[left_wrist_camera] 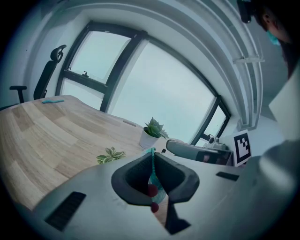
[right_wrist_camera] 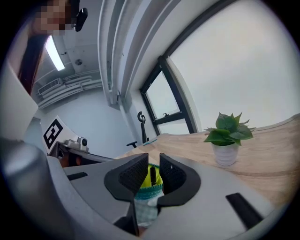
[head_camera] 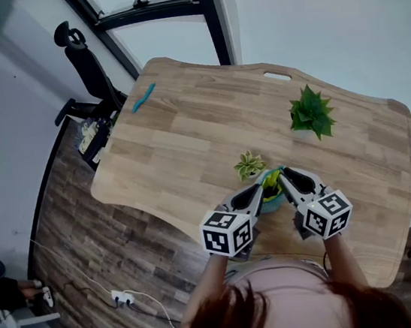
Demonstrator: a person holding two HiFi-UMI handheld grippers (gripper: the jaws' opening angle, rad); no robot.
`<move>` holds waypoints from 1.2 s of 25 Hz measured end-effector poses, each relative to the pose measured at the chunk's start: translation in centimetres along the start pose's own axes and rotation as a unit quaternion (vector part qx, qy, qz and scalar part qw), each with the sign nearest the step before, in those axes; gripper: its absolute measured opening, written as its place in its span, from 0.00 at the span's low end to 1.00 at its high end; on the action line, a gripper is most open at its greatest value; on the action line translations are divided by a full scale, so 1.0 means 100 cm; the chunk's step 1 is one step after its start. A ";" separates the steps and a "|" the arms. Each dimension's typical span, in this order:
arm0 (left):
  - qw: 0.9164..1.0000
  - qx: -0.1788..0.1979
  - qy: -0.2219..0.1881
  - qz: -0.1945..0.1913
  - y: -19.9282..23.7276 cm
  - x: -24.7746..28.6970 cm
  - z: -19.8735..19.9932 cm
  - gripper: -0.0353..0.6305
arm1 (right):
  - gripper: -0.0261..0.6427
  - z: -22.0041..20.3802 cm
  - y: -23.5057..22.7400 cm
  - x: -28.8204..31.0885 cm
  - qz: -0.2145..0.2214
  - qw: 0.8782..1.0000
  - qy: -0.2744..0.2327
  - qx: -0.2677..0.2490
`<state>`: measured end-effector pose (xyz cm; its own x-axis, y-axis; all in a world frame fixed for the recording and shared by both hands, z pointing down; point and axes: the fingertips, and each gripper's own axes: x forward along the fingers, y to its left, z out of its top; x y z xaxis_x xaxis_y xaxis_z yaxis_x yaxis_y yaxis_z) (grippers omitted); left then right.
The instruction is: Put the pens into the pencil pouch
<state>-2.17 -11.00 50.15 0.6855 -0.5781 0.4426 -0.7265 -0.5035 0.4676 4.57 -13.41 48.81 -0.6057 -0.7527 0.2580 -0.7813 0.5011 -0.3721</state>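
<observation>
Pinching: left gripper (left_wrist_camera: 152, 157) had its jaws closed on the thin teal rim of the pencil pouch (left_wrist_camera: 157, 186).
Right gripper (right_wrist_camera: 153, 163): ribbed black jaws stood apart, with a slim dark pen (right_wrist_camera: 152, 175) upright in the gap, neither jaw pressing it.
Pouch: soft, woven-looking teal band, yellow lining; sat at the near table edge between both grippers.
Teal pen (head_camera: 143, 98): slender, flat at the far left corner.
Table (head_camera: 187, 139): pale wood planks, rounded edge.

small plant (head_camera: 250, 164) behind pouch (head_camera: 271, 202) | potted plant (head_camera: 310, 110) right | table (head_camera: 179, 140) left free
</observation>
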 end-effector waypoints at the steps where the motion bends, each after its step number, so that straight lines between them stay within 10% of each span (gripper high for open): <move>1: 1.000 0.000 0.000 0.000 0.000 0.000 0.000 0.08 | 0.13 0.003 0.000 -0.001 0.001 1.000 -0.005 0.000; 13: 1.000 -0.001 -0.002 0.001 0.003 -0.001 0.001 0.08 | 0.11 0.028 -0.016 -0.023 -0.022 0.999 -0.033 0.024; 30: 1.000 -0.007 0.000 -0.001 0.006 0.000 -0.001 0.08 | 0.14 -0.034 -0.084 -0.064 -0.141 0.983 0.067 0.091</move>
<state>-2.62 -11.23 50.56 0.6866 -0.5769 0.4425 -0.7247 -0.4949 0.4794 14.50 -11.33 53.29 -0.3923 -0.7816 0.4849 -0.8887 0.1860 -0.4191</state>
